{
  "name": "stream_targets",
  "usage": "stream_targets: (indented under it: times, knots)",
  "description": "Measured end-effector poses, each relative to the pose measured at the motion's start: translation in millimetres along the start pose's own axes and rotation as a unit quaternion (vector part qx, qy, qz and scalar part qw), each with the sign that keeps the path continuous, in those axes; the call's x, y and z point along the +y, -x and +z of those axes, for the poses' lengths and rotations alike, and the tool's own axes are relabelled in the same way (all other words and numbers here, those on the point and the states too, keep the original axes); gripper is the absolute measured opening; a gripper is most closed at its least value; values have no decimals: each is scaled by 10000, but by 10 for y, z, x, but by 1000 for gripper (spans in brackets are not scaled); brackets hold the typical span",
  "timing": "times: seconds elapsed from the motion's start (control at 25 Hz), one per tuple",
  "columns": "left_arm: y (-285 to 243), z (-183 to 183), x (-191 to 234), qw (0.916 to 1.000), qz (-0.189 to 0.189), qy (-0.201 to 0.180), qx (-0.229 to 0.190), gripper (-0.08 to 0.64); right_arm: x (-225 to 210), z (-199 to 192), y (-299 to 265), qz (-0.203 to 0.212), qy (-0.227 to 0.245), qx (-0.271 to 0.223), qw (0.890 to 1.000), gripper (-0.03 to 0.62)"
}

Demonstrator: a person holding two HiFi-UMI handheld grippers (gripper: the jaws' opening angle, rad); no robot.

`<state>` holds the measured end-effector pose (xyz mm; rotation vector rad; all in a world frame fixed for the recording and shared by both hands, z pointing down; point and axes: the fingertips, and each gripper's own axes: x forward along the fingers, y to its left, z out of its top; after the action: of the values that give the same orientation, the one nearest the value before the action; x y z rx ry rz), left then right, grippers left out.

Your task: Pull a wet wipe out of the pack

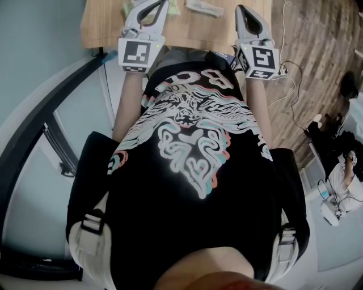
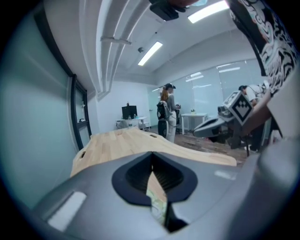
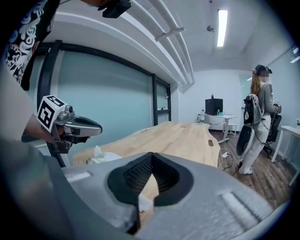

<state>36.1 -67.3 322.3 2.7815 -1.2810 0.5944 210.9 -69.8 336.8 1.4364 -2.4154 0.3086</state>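
Left gripper [image 1: 163,5] and right gripper [image 1: 241,10], both clenched empty, hang well apart over the wooden table's [image 1: 193,31] near edge.

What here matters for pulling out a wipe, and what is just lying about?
Job: pale green wet wipe pack, left gripper, right gripper.
Lying about: loose crumpled white wipe, black monitor, standing person with backpack.
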Motion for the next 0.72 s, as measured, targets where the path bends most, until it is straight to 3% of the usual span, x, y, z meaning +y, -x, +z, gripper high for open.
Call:
stream_targets:
  times: [0.24, 0.48, 0.72]
  knots:
    - [-17, 22, -21, 10000, -55, -33, -4, -11, -30, 73, 16, -76, 47, -54, 9999, -2]
    - [-17, -90, 121, 9993, -50, 383, -5, -12, -47, 59, -50, -77, 52, -61, 9999, -2]
    - [28, -108, 107, 9988, -81, 491, 31, -12, -11, 62, -29, -67, 52, -41, 10000, -2]
